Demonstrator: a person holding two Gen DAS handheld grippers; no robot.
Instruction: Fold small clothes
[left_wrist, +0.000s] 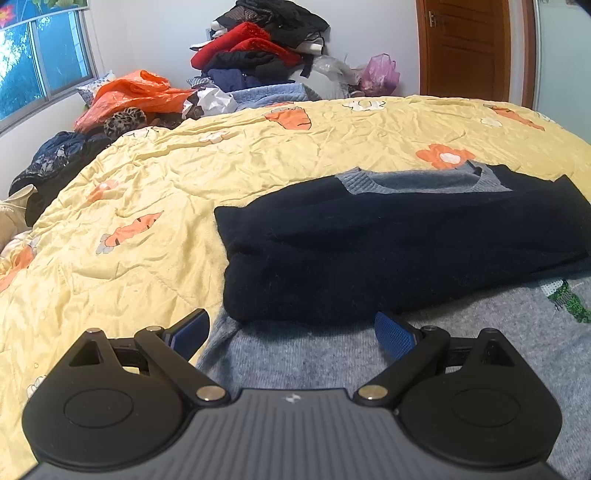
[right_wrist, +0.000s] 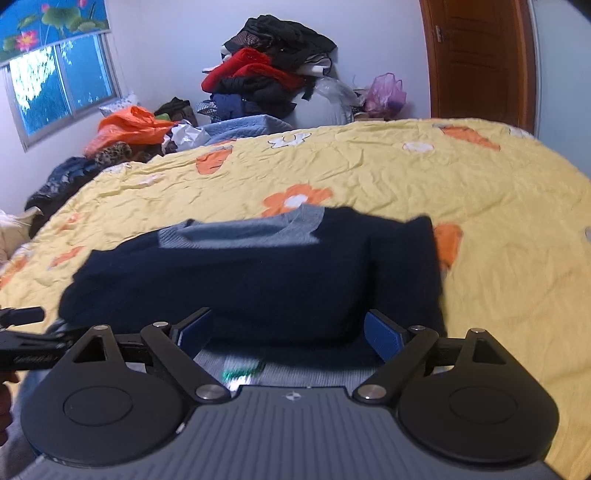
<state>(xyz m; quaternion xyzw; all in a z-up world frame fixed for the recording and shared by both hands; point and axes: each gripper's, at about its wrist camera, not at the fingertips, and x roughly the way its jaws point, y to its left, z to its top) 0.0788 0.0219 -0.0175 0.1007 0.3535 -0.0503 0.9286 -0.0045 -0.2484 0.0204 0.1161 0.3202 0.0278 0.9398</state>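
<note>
A small sweater lies flat on the yellow quilt. Its dark navy upper part is folded into a band across the bed, with a grey ribbed collar at the far side. The grey lower part with a green stitched motif reaches toward me. My left gripper stands open over the grey knit near the navy band's left end, holding nothing. In the right wrist view, my right gripper is open just before the navy band, above the blurred green motif, with nothing between its pads.
A tall pile of clothes stands at the far wall, with an orange plastic bag and a pink bag beside it. Dark garments crowd the bed's left edge. A wooden door is at the far right.
</note>
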